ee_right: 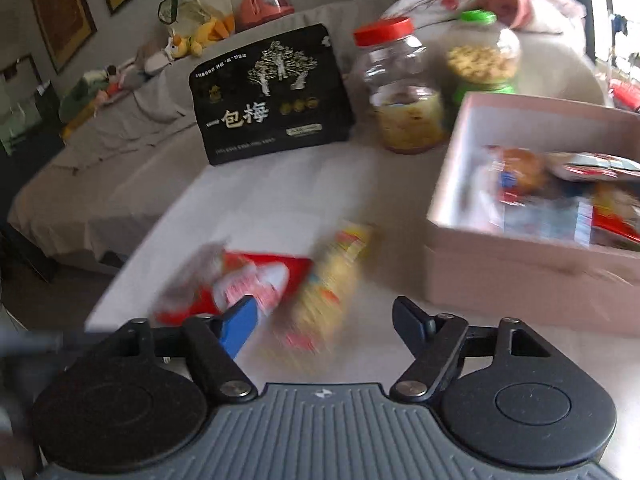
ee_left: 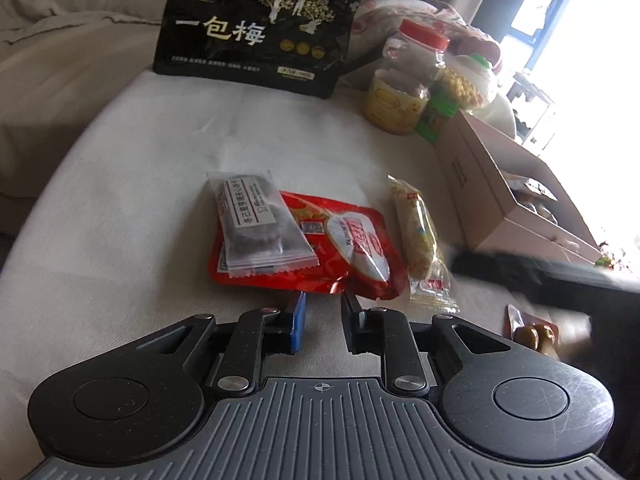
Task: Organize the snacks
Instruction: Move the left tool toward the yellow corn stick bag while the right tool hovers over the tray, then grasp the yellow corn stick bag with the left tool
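A red snack packet (ee_left: 344, 248) lies on the white table with a clear packet of dark snack (ee_left: 256, 220) on top of it. A yellow snack bar (ee_left: 424, 240) lies to its right. My left gripper (ee_left: 322, 308) is open and empty, just short of the red packet's near edge. In the right wrist view the red packet (ee_right: 256, 284) and yellow bar (ee_right: 328, 292) are blurred; my right gripper (ee_right: 328, 316) is open wide above the bar. The pink box (ee_right: 520, 264) with several snacks inside stands to the right.
A large black plum bag (ee_right: 272, 96) stands at the back. A red-lidded jar (ee_right: 400, 88) and a green-lidded jar (ee_right: 484, 52) stand beside it. A small brown snack packet (ee_left: 532, 332) lies near the right. A sofa with toys lies behind the table.
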Action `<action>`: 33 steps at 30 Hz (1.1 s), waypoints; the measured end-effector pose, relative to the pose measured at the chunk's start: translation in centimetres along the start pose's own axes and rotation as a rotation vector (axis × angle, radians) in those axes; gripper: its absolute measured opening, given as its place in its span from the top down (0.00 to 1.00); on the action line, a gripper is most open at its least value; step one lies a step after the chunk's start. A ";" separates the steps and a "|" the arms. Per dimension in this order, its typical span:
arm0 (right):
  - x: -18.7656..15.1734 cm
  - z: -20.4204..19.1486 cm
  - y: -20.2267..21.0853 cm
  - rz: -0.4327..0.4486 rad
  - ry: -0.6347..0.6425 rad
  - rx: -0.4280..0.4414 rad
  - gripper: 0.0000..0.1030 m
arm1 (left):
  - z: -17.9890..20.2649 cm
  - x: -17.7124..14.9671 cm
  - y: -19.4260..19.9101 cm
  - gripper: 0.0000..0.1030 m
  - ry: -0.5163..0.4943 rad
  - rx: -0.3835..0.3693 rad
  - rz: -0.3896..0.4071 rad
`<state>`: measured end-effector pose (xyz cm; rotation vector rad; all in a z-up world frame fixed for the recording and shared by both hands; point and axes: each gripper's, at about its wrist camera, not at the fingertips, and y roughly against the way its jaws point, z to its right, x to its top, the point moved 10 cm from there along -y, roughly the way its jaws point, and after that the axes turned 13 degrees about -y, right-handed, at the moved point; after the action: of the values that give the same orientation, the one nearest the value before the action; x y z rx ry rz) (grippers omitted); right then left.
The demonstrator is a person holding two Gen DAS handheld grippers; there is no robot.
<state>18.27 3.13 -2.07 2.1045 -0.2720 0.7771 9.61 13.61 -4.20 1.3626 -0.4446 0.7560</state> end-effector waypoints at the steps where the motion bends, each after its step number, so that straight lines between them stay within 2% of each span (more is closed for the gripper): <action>1: 0.2 -0.5 -0.6 -0.005 0.002 0.003 0.29 | -0.1 -0.1 0.1 0.78 0.001 0.000 0.000; 3: 0.4 -1.4 -2.1 -0.010 0.037 -0.014 0.35 | -0.4 -0.3 0.3 0.78 0.003 -0.002 -0.002; 4: 0.4 -1.5 -2.6 -0.016 0.053 -0.040 0.43 | -0.5 -0.4 0.4 0.78 0.005 -0.003 0.000; 6: 0.1 -1.3 -3.2 -0.031 0.064 -0.087 0.51 | -0.7 -0.6 0.7 0.78 0.010 -0.009 0.004; 8: -0.5 -1.0 -2.9 -0.046 0.064 -0.083 0.60 | -0.9 -0.9 1.0 0.78 0.016 -0.016 0.007; 16: -5.9 -0.7 1.4 -0.127 0.123 -0.029 0.71 | -0.6 -1.1 1.6 0.78 0.010 -0.038 0.018; 19: -7.4 -0.6 3.1 -0.118 0.164 -0.027 0.71 | 0.7 -0.6 2.4 0.78 -0.030 -0.073 0.049; 22: -8.1 -0.3 4.7 -0.107 0.169 -0.017 0.71 | 3.2 0.1 2.8 0.78 -0.089 -0.153 0.072; 24: -7.9 0.3 5.7 -0.066 0.176 -0.040 0.66 | 4.7 0.6 2.4 0.78 -0.112 -0.184 0.070; 25: -7.7 0.8 6.4 -0.032 0.187 -0.069 0.58 | 5.3 1.0 2.1 0.78 -0.126 -0.187 0.069; 26: -7.5 1.4 6.8 -0.004 0.195 -0.091 0.45 | 5.8 1.4 1.6 0.78 -0.140 -0.181 0.071; 28: -7.0 2.6 7.8 0.065 0.210 -0.150 0.32 | 6.5 2.6 0.3 0.78 -0.165 -0.149 0.072; 33: -6.9 5.8 9.1 0.118 0.213 -0.257 0.30 | 7.3 4.8 -3.8 0.78 -0.255 0.000 0.035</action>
<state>11.25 -7.56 -2.99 1.7620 -0.3626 0.9742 16.63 7.48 -2.27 1.4604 -0.6702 0.6119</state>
